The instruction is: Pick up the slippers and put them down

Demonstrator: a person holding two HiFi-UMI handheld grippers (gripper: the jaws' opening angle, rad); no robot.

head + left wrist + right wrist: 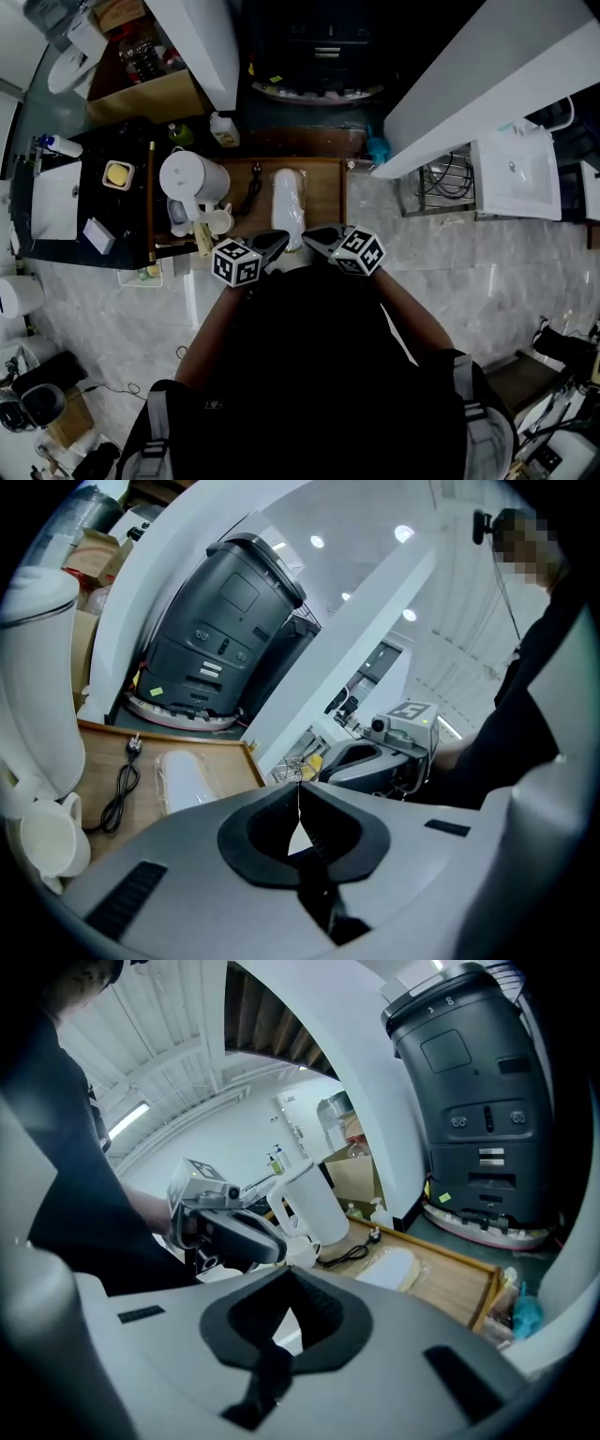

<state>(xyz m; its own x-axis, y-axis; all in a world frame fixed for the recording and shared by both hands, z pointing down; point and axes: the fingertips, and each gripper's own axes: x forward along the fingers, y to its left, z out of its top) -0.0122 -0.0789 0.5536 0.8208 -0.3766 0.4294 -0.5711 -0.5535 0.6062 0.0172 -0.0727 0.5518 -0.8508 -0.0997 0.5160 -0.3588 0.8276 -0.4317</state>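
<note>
The slippers (286, 204), a pale pair wrapped in clear plastic, lie flat on a wooden tray (325, 192). They also show in the left gripper view (186, 778) and the right gripper view (390, 1267). My left gripper (277, 242) and right gripper (315, 234) hover side by side at the tray's near edge, just short of the slippers' near end. Both have their jaws pressed together with nothing between them (300, 791) (289, 1277). Each gripper view shows the other gripper close beside it.
A white kettle (189, 178), a cream mug (218, 222) and a black power cable (251, 192) sit on the tray's left part. A large dark machine (225, 639) stands behind the tray. A black counter with a sink (56, 202) lies left, a wire rack (448, 178) right.
</note>
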